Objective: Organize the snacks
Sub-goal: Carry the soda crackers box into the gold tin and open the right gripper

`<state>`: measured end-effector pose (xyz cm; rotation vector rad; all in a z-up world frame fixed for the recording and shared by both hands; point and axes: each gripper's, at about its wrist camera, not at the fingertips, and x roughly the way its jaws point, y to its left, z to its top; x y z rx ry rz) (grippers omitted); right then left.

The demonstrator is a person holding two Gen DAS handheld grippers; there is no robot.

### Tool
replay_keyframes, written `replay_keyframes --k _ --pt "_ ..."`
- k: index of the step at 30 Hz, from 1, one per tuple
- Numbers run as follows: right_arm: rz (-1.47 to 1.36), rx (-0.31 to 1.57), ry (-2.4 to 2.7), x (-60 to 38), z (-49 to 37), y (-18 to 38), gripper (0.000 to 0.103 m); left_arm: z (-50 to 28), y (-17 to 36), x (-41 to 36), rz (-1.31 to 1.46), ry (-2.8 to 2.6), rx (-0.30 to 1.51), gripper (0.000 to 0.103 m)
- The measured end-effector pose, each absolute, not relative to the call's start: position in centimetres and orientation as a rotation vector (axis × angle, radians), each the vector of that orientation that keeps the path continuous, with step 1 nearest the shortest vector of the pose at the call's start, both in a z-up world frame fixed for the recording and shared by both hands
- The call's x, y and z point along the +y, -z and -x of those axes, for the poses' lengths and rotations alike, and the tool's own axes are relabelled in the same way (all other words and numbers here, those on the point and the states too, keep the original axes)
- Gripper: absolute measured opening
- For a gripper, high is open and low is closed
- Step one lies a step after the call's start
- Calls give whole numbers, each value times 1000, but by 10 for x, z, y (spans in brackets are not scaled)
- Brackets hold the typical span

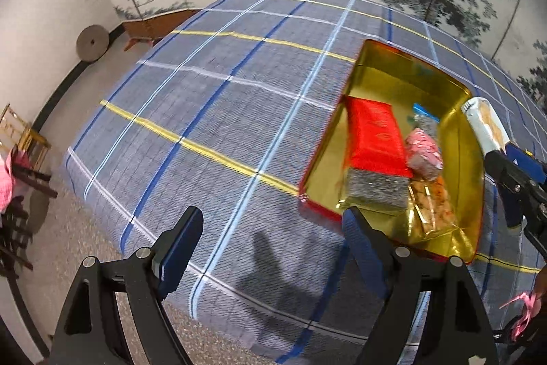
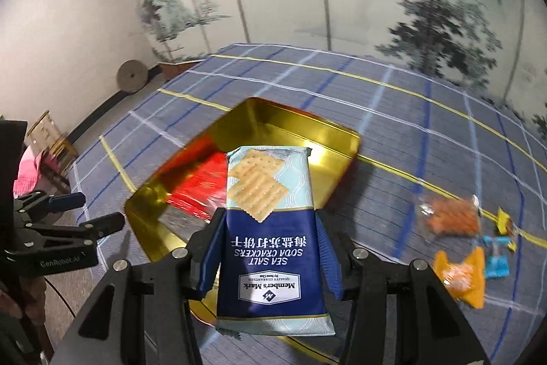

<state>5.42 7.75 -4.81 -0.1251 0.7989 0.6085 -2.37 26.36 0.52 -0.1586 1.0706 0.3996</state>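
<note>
I am carrying the soda cracker pack (image 2: 270, 228), my right claw (image 2: 270, 248) pinching its blue half, over the gold tin (image 2: 342, 139) on the plaid tabletop (image 2: 410, 132). My left claw (image 1: 270, 248) is hanging spread and empty beside the tin. I am judging the free strip beside the red box (image 2: 195, 190) the best spot, lowered flat. The wrapper is reading "Member's Mark", "SEA SALT SODA CRACKERS".

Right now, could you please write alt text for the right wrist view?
The right gripper holds a cracker packet above an open gold tin on a blue checked tablecloth. Small wrapped snacks lie on the cloth at right.
</note>
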Motion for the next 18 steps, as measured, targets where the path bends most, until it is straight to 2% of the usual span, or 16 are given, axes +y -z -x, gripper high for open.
replay_keyframes --k 18 --pt "263 822 -686 148 -57 69 51 35 -3 285 200 -455 1079 81"
